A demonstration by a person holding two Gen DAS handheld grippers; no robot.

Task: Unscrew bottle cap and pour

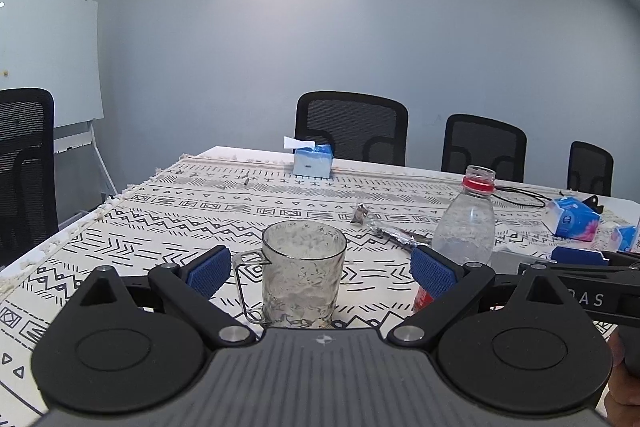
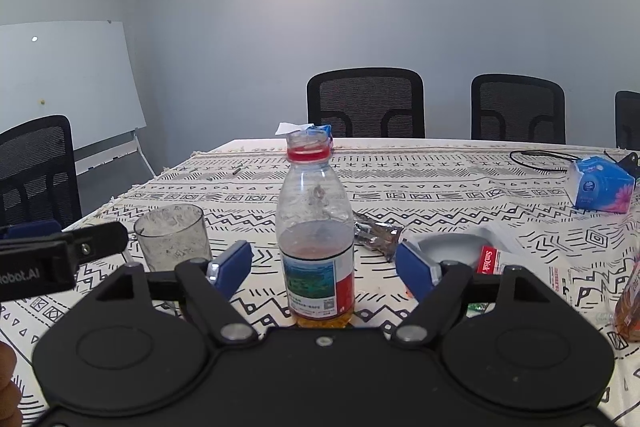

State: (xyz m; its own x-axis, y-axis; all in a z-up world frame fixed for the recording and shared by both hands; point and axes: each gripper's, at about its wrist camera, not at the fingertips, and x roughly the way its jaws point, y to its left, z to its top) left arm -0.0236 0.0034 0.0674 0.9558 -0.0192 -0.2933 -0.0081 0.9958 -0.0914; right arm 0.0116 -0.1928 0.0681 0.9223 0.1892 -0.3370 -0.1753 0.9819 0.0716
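Bottle (image 2: 316, 227) stands upright, uncapped, between the right gripper (image 2: 324, 267) jaws — spread wide, empty — with the glass (image 1: 303, 271) between the left gripper (image 1: 320, 273) jaws, likewise wide and empty.

1 bottle (image 2: 316, 227), 1 glass mug (image 1: 303, 273), 4 chairs (image 1: 351, 127), 3 tissue packs (image 1: 312, 159), 1 whiteboard (image 2: 66, 83).
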